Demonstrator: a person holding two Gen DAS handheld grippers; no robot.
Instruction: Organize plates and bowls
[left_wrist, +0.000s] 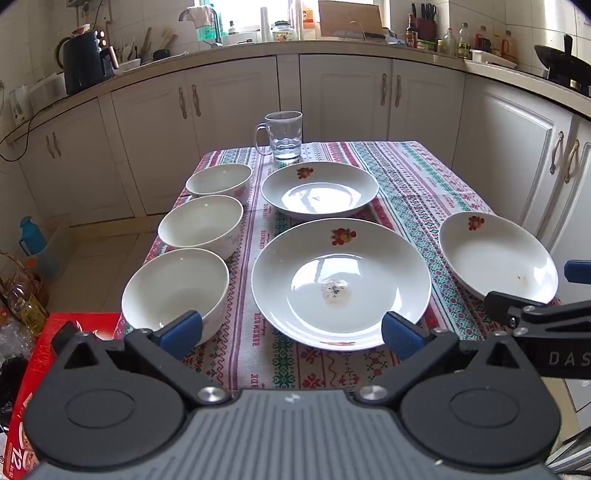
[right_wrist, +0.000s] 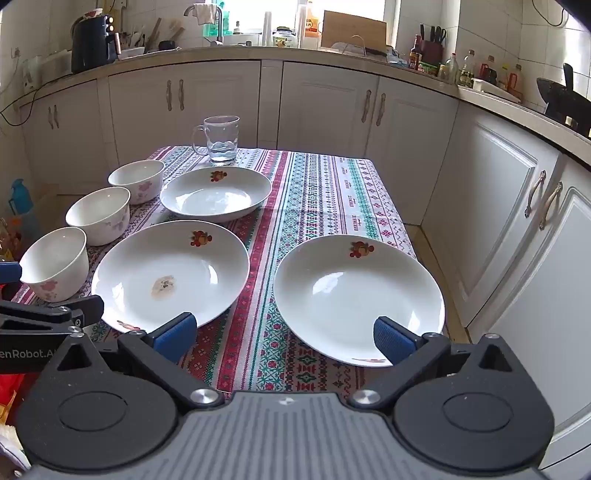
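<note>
— Plates and bowls, left wrist view: what is listed?
— Three white bowls in a column along the table's left edge: near bowl, middle bowl, far bowl. Three plates: soiled plate in front, far plate behind it, right plate at the right edge. Glass mug at the far end. All on a patterned tablecloth. Left gripper spread wide, nothing between its fingers.
— And the right wrist view?
— Same stock. Right plate directly ahead; soiled plate to its left, apart; far plate beyond; bowls at left. Right gripper fully spread, holding nothing, above the table's near edge.
</note>
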